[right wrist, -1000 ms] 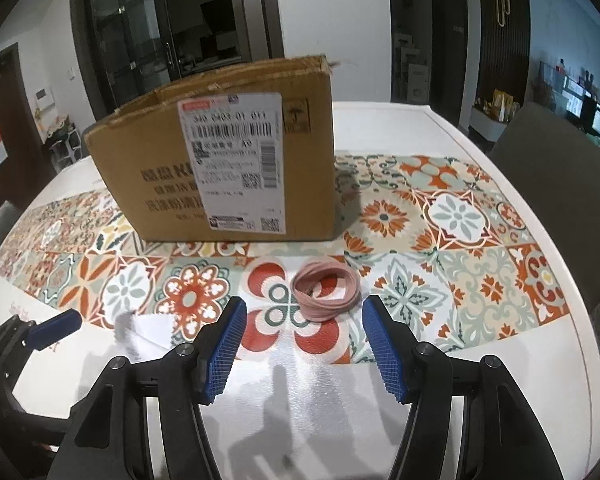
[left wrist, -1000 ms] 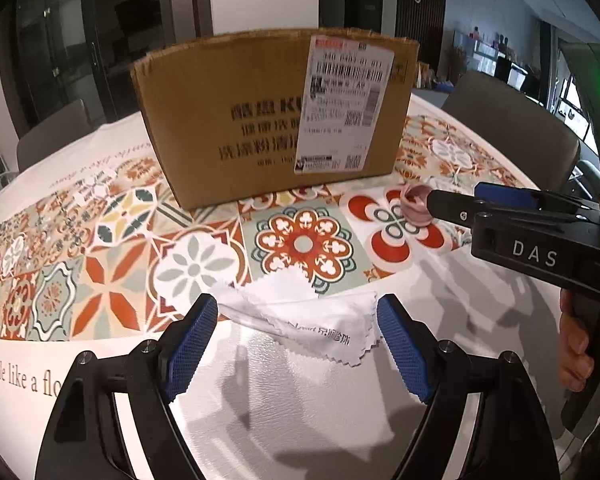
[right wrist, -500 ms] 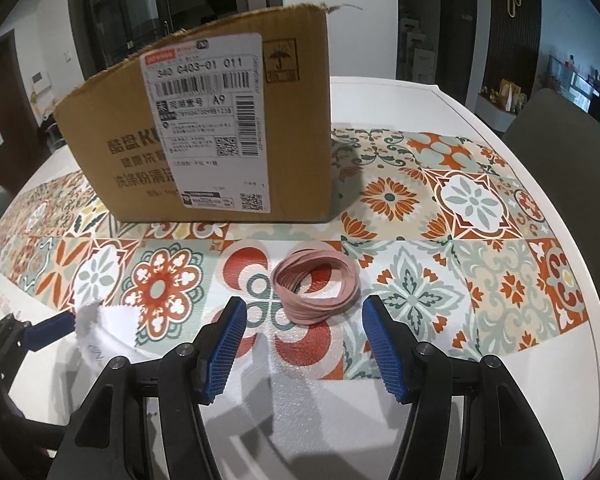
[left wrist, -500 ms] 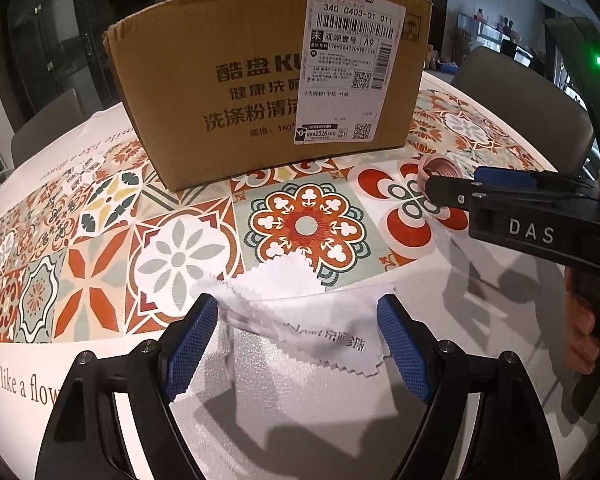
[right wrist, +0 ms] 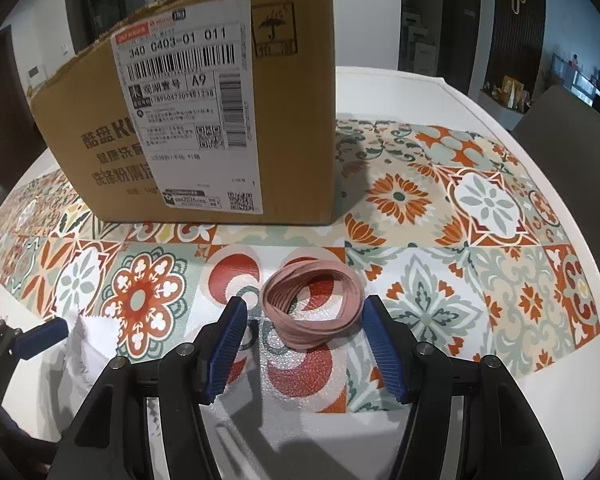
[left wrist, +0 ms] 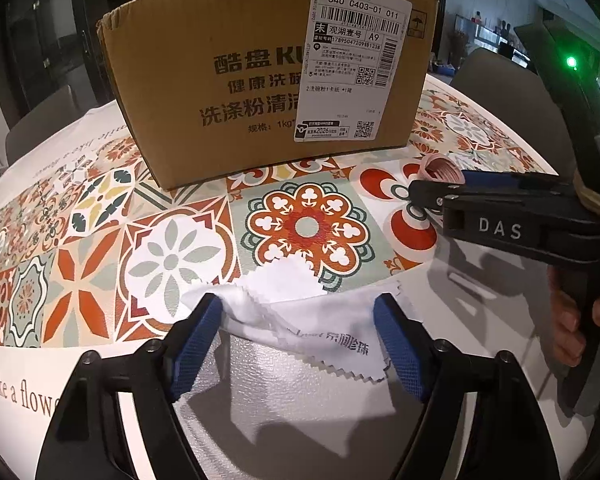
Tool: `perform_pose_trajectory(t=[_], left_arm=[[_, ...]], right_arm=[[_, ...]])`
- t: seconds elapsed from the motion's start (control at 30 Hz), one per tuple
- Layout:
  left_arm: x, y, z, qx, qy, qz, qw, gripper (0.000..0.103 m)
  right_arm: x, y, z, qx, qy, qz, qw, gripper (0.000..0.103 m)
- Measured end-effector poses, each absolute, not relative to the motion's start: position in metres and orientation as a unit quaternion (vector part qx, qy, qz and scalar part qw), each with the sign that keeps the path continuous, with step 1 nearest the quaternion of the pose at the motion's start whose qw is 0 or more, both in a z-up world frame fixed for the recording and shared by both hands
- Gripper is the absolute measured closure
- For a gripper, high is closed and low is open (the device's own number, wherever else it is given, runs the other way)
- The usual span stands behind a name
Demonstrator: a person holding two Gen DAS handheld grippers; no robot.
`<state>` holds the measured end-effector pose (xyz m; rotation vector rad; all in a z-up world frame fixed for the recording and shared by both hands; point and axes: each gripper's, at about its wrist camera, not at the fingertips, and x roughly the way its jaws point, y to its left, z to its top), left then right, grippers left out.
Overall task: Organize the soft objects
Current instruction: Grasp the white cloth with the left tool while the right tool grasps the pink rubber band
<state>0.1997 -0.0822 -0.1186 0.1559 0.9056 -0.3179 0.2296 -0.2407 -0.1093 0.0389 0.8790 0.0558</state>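
Two tools: left tool [left wrist: 298, 334] and right tool [right wrist: 302, 338] each sit low over the counter [right wrist: 480, 92], jaws spread wide, nothing gripped, one soft item framed between each pair of blue pads.
White cloth: a pinked-edge cleaning cloth [left wrist: 320, 320] with printed lettering lies crumpled on the counter, its folds reaching both pads of the left tool; whether the pads actually press it cannot be told.
Pink bands: a loose coil of pink elastic bands [right wrist: 312, 306] rests flat on the patterned mat [right wrist: 480, 272], between the right tool's pads and apart from both, placed so a straight squeeze would gather the whole coil.
Cardboard box: an open-topped shipping box [left wrist: 260, 92] with a white courier label [right wrist: 188, 120] stands upright just behind both items, by all appearances the bin for the sorting.
Why side by side: the right tool shows in the left wrist view just beyond the cloth, so both pickups appear staged at once, each item short of the box.
Stage: judged as pre-grasp; neither item is lifted, the task barely begun.
Risk: the thin cloth may slip free if only an upper fold is caught.
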Motion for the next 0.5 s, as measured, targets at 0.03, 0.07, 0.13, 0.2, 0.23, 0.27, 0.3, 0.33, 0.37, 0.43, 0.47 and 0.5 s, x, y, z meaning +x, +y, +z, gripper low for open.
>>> perform_pose_trajectory(t=[0.03,0.07,0.13,0.2,0.23,0.27,0.3,0.33,0.37,0.43,0.47,0.5], left_arm=[[0.1996,-0.0815,-0.1187,0.071,0.435,-0.156,0.884,0.031],[0.1997,-0.0808,-0.1187,0.068,0.436,-0.157,0.884,0.033],[0.1996,-0.0799,-0.1183,0.065,0.434,-0.155,0.885,0.039],[0.1997,-0.0787,-0.1174,0.063,0.434,-0.155,0.885,0.046],[0.1998,-0.0781,-0.1168,0.061,0.434,-0.154,0.886,0.051],[0.2000,-0.0774,-0.1164,0.060,0.434,-0.153,0.886,0.054],[0.2002,-0.0768,-0.1159,0.059,0.434,-0.153,0.886,0.059],[0.2003,-0.0766,-0.1154,0.058,0.434,-0.153,0.886,0.064],[0.2002,-0.0763,-0.1151,0.059,0.434,-0.154,0.886,0.067],[0.2001,-0.0755,-0.1141,0.060,0.434,-0.153,0.886,0.078],[0.2002,-0.0749,-0.1137,0.059,0.435,-0.152,0.886,0.080],[0.2004,-0.0738,-0.1134,0.057,0.436,-0.153,0.885,0.083]], right_arm=[[0.2296,-0.2397,-0.1101,0.017,0.426,0.028,0.904,0.044],[0.2295,-0.2390,-0.1106,0.015,0.426,0.029,0.904,0.048],[0.2287,-0.2376,-0.1105,0.009,0.423,0.028,0.905,0.057],[0.2288,-0.2372,-0.1104,0.008,0.423,0.028,0.905,0.065],[0.2286,-0.2374,-0.1103,0.009,0.423,0.028,0.906,0.068],[0.2287,-0.2375,-0.1102,0.010,0.424,0.028,0.905,0.074],[0.2282,-0.2374,-0.1101,0.012,0.424,0.029,0.905,0.076],[0.2278,-0.2376,-0.1100,0.015,0.425,0.030,0.904,0.080],[0.2266,-0.2372,-0.1098,0.019,0.427,0.033,0.903,0.082],[0.2242,-0.2362,-0.1095,0.023,0.429,0.036,0.902,0.086],[0.2221,-0.2356,-0.1090,0.026,0.430,0.037,0.902,0.087],[0.2202,-0.2353,-0.1085,0.028,0.431,0.038,0.901,0.087]])
